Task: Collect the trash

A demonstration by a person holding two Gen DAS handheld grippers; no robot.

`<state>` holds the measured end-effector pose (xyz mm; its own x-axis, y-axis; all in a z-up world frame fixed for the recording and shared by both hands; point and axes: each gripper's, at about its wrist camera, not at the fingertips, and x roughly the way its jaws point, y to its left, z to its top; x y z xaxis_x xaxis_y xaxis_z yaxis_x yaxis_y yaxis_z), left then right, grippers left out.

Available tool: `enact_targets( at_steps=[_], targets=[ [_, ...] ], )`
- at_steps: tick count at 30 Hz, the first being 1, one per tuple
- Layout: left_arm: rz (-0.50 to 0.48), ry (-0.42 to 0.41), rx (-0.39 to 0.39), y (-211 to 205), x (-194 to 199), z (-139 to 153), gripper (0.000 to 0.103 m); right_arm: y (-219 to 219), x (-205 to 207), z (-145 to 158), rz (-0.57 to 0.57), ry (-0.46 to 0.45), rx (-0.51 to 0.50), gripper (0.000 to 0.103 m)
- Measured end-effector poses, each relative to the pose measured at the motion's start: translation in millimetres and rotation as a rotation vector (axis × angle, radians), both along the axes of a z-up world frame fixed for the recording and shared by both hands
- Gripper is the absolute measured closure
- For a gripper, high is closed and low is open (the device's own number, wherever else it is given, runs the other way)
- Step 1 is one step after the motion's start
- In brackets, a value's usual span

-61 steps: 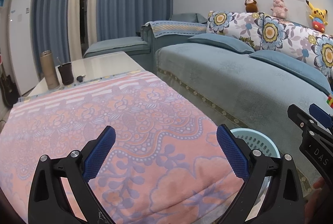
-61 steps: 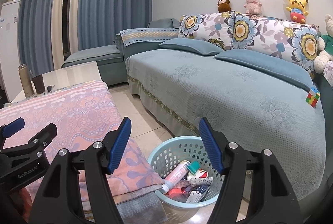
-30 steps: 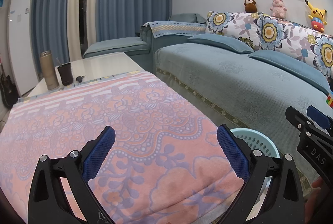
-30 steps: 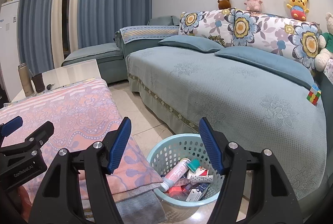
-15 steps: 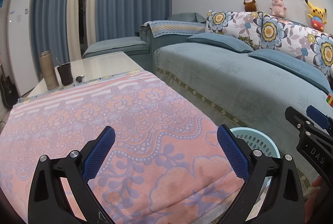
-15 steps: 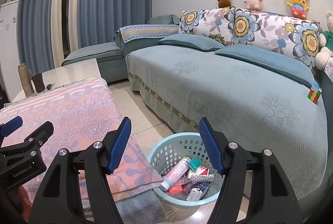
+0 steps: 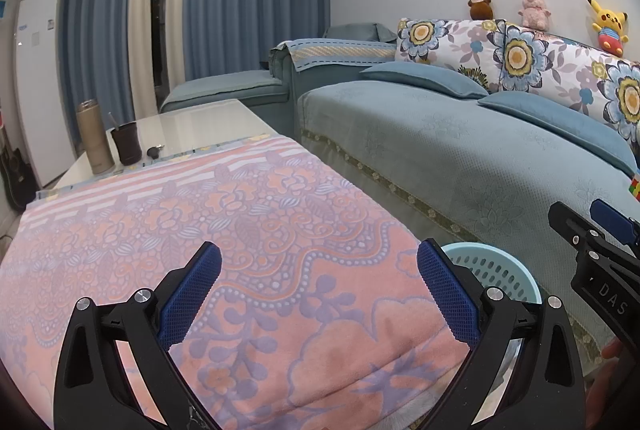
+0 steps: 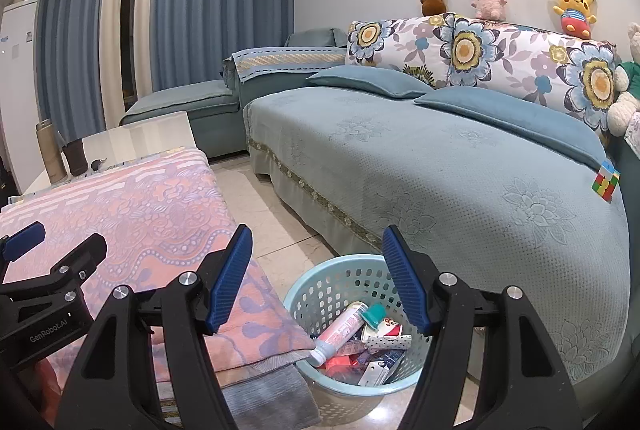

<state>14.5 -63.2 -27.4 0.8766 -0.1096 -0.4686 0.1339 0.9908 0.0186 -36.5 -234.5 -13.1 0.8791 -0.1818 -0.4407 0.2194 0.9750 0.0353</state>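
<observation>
At the far left of the table (image 7: pixel 208 126) stand a tan tumbler (image 7: pixel 94 138) and a dark cup (image 7: pixel 126 144) side by side, with a small dark object, perhaps keys, just beside the cup. A pink and lilac patterned cloth (image 7: pixel 224 230) covers the near part of the table. The left gripper (image 7: pixel 318 290) hovers over this cloth, its jaws wide apart with nothing between them. To its right, on the floor between the table and the sofa (image 8: pixel 440 166), sits a pale blue basket (image 8: pixel 320 288). The trash (image 8: pixel 360 338) lies inside it: a pink and white tube, a teal cap, a spotted paper cup and some small cartons. The right gripper (image 8: pixel 318 278) hangs above the basket, jaws likewise apart and empty. On the sofa's right end rests a coloured puzzle cube (image 8: pixel 606 183); plush toys (image 8: pixel 488 0) line the backrest.
</observation>
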Motion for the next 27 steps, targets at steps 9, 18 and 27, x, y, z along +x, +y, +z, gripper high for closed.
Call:
enact_targets(
  at_steps=[9, 18, 27],
  targets=[
    [-0.002, 0.001, 0.001, 0.2, 0.4, -0.1, 0.008, -0.1, 0.6, 0.1, 0.001, 0.004, 0.002, 0.039],
    [-0.001, 0.001, 0.001, 0.6, 0.3, 0.2, 0.008, -0.2, 0.7, 0.2, 0.001, 0.003, 0.002, 0.039],
    [-0.007, -0.006, 0.002, 6.1, 2.6, -3.2, 0.008, -0.7, 1.4, 1.4, 0.004, 0.001, 0.0, 0.039]
  ],
)
